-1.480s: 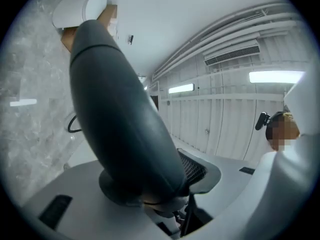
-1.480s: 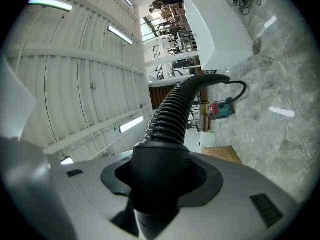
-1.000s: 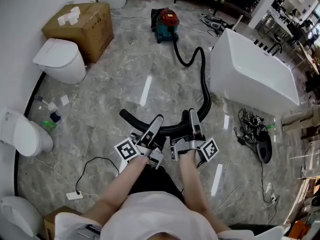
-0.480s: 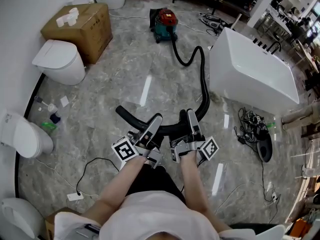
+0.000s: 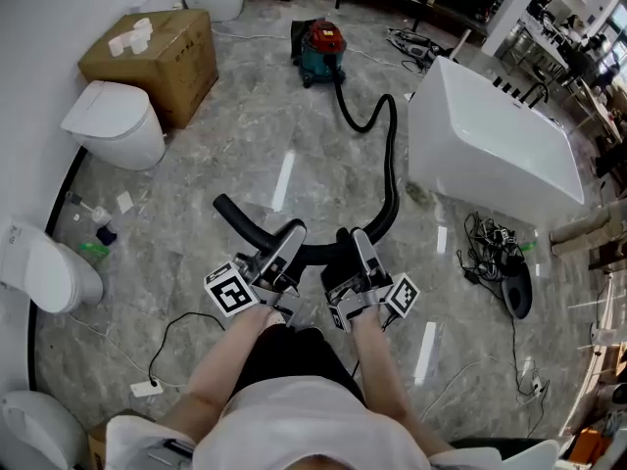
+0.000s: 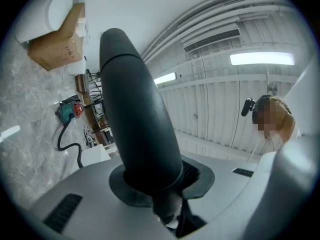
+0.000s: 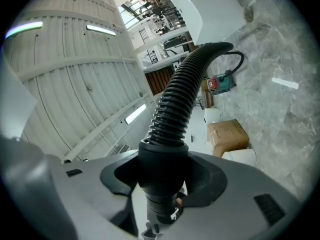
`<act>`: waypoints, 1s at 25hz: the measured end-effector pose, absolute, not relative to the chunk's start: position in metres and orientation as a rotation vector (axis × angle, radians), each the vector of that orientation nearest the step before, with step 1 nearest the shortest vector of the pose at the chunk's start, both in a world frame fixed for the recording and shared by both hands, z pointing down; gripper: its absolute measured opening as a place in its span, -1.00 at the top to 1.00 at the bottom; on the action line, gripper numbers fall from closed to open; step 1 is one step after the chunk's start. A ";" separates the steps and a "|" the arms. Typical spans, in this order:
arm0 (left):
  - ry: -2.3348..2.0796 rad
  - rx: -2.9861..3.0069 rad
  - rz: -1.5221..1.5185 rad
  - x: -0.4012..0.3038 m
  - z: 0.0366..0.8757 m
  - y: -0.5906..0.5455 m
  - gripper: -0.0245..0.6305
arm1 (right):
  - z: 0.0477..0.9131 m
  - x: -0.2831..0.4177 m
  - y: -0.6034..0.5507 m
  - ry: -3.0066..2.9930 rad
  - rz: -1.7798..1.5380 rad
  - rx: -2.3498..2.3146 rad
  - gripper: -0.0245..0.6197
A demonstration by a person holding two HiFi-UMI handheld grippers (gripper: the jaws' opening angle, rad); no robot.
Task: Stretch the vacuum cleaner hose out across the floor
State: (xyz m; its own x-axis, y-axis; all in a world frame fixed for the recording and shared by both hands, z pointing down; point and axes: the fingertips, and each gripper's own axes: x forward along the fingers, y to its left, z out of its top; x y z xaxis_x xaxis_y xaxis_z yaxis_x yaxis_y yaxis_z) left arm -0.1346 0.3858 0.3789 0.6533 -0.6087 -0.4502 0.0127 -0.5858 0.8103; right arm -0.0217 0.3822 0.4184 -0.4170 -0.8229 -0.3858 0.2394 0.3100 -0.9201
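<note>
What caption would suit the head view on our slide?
Left gripper and right gripper hold the hose, running past a bathtub to the vacuum cleaner.

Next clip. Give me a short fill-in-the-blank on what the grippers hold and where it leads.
1. The left gripper and right gripper are both shut on the black ___.
2. Its far end joins the red and teal ___.
3. It curves beside the white ___.
Missing: hose; vacuum cleaner; bathtub.

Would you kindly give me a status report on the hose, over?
Left gripper shut on end tube, right gripper shut on cuff. Hose curves back to vacuum cleaner, not straight. Bathtub beside the bend.
</note>
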 end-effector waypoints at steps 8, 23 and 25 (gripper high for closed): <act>-0.516 2.105 -0.923 -0.148 0.376 0.377 0.61 | 0.444 -0.033 0.401 1.557 -1.415 -0.511 0.16; -0.574 2.355 -0.700 -0.165 0.365 0.356 0.61 | 0.458 -0.002 0.428 1.964 -1.267 -0.912 0.15; -0.564 2.352 -0.674 -0.164 0.368 0.358 0.61 | 0.454 0.002 0.428 1.952 -1.258 -0.915 0.15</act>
